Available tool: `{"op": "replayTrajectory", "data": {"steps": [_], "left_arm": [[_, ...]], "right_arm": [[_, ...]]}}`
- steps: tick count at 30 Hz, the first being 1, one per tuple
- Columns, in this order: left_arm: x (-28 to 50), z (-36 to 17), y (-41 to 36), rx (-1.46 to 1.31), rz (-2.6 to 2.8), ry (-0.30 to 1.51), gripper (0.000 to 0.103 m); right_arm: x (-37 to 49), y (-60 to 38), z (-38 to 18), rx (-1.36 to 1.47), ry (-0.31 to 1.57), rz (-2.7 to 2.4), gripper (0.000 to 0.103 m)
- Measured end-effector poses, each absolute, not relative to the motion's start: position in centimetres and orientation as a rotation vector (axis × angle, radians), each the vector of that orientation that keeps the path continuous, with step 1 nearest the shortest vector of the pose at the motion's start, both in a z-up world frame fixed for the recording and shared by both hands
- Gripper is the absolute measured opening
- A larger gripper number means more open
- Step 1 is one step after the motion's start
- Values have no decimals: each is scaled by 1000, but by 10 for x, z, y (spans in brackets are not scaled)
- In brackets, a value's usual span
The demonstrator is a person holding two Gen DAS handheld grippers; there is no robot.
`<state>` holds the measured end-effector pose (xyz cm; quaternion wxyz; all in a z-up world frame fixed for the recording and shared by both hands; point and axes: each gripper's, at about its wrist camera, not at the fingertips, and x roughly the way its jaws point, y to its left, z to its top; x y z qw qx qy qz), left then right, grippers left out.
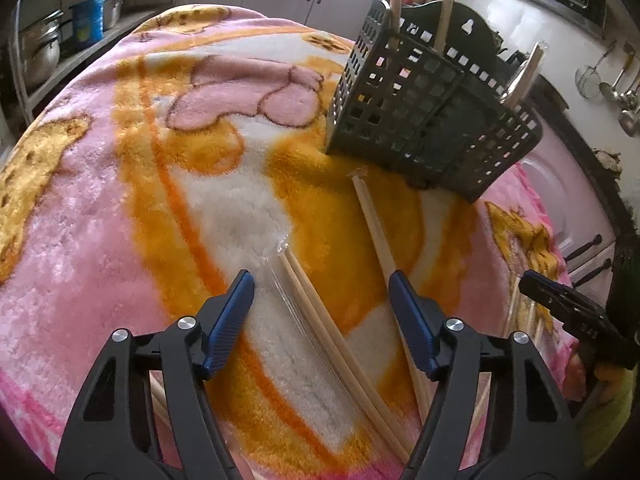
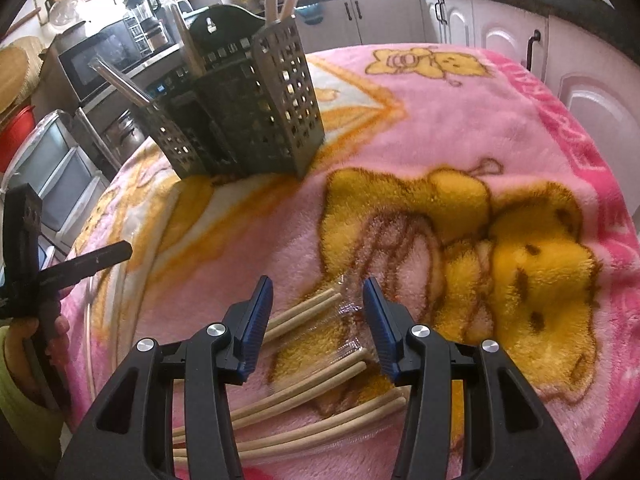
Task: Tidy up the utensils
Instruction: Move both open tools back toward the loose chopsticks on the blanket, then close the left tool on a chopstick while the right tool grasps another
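- The left claw [image 1: 322, 280] hangs over a fluffy pink and orange blanket [image 1: 120, 184] that covers the bench, its blue pads spread with nothing pressed between them.
- Between its pads, in the left wrist view, lies a pair of pale wooden chopsticks in a clear wrapper [image 1: 320, 320]; the pads stand on either side and do not touch it.
- That pair runs lengthwise from near the camera away toward the far side of the blanket, slightly slanted to the left, wrapper end farthest.
- Just right of it lies a second wrapped pair [image 1: 374, 220], passing under the right pad of the left claw and pointing at the dark perforated utensil holder [image 1: 420, 120].
- The holder stands on the blanket at the far right of this view, with several chopsticks upright in its compartments.
- The right claw [image 2: 316, 304] also stands spread, pinching nothing.
- In the right wrist view several wrapped chopstick pairs [image 2: 308, 392] lie beneath and between its pads, side by side, long axes running from lower left to upper right.
- The topmost pair [image 2: 304, 312] lies between the pads, tips toward the right pad; whether a pad touches it I cannot tell.
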<state>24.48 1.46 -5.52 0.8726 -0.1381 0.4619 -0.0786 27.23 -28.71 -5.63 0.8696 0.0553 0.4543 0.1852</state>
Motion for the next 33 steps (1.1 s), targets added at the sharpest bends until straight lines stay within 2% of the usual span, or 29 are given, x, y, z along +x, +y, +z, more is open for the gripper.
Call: {"op": "replayTrajectory", "data": {"steps": [8,12,14,15,17,21,25,33], "left_arm": [[258,-56,10,-255,-133,972,56],[264,-56,10,-236,-102,973,44],[266,-56,10,-227,-89,973,38],[267,-57,11,-222,-80,973,33],[268,-57,12,-219,-69,972,27],[270,-57,16,-217,-47,969,12],[269,-57,19,-214,-42,969,5],[261,-49,21,-249,-67,931,3]], "right_arm": [[283,-291,-63,143,967,396,45],[285,-291,-63,141,967,403,44],[284,-290,-64,122,961,388,31],[285,-290,-64,123,960,386,28],[286,-293,-64,138,958,397,11],[285,-288,-61,119,942,403,6],[285,-286,-54,125,914,408,4],[289,-279,-37,107,870,397,3]]}}
